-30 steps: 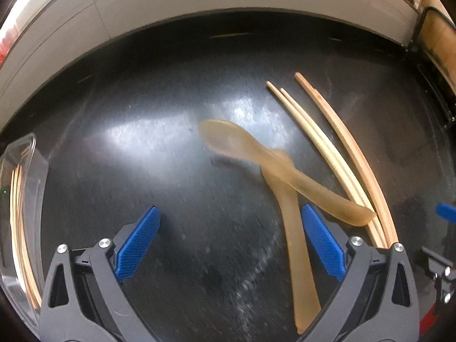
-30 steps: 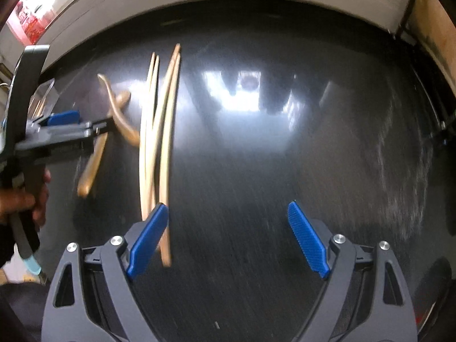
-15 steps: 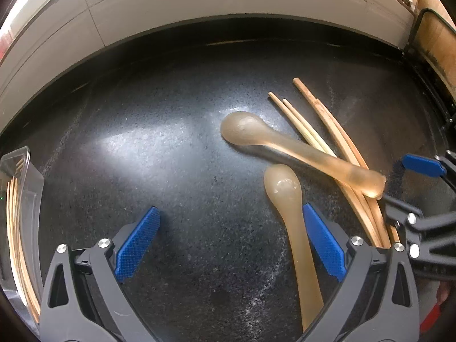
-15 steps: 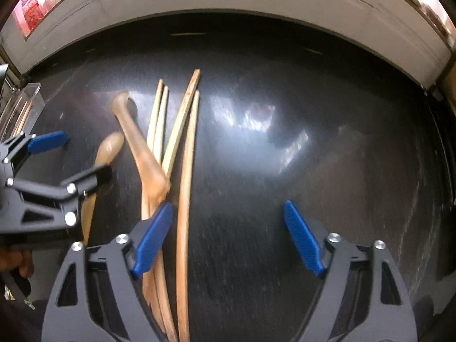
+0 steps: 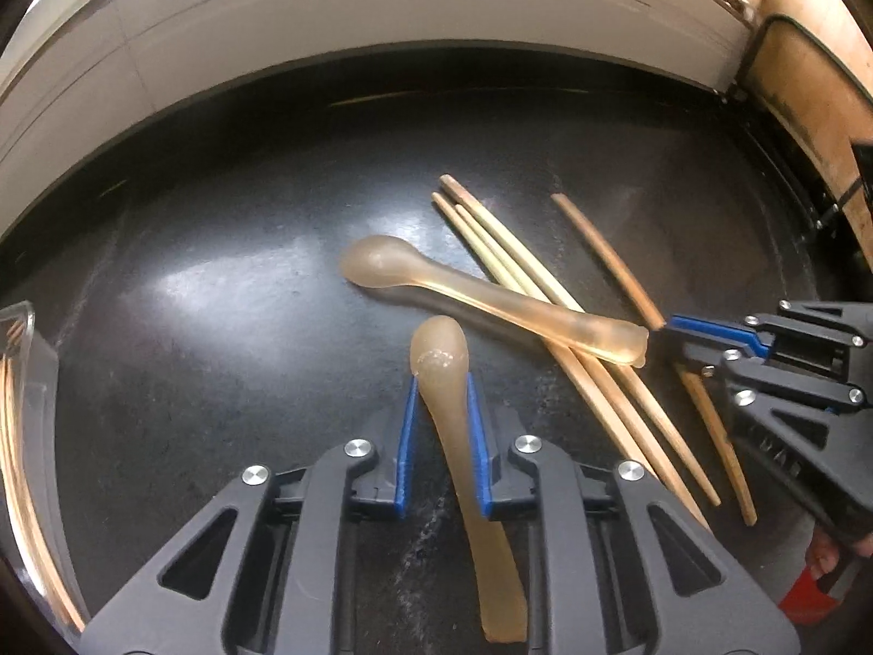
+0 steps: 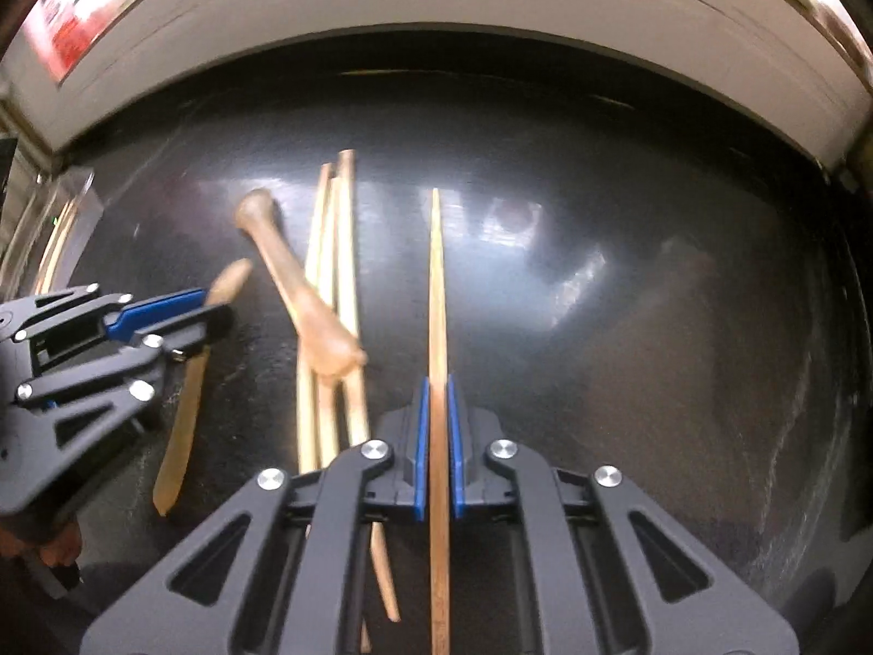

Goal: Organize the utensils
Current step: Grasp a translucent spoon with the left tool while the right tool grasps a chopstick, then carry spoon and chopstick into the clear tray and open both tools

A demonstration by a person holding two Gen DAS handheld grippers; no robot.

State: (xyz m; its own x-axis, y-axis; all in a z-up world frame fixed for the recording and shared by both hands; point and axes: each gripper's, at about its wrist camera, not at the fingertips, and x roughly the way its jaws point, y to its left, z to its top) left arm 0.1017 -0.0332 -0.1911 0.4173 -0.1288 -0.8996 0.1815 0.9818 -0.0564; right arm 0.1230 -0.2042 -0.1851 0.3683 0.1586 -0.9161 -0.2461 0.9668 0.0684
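Note:
My left gripper is shut on the handle of a translucent amber spoon on the black counter. A second amber spoon lies across three wooden chopsticks. My right gripper is shut on a single wooden chopstick, which points away along its fingers. In the left wrist view the right gripper and its chopstick show at the right. In the right wrist view the left gripper shows at the left, with the loose spoon and chopsticks between.
A clear plastic container holding several chopsticks stands at the left edge; it also shows in the right wrist view. A white wall borders the counter's far edge. A wooden panel is at the far right.
Both grippers have closed: the left on the near spoon, the right on one chopstick, which now lies apart from the other three. The right gripper has moved in closer.

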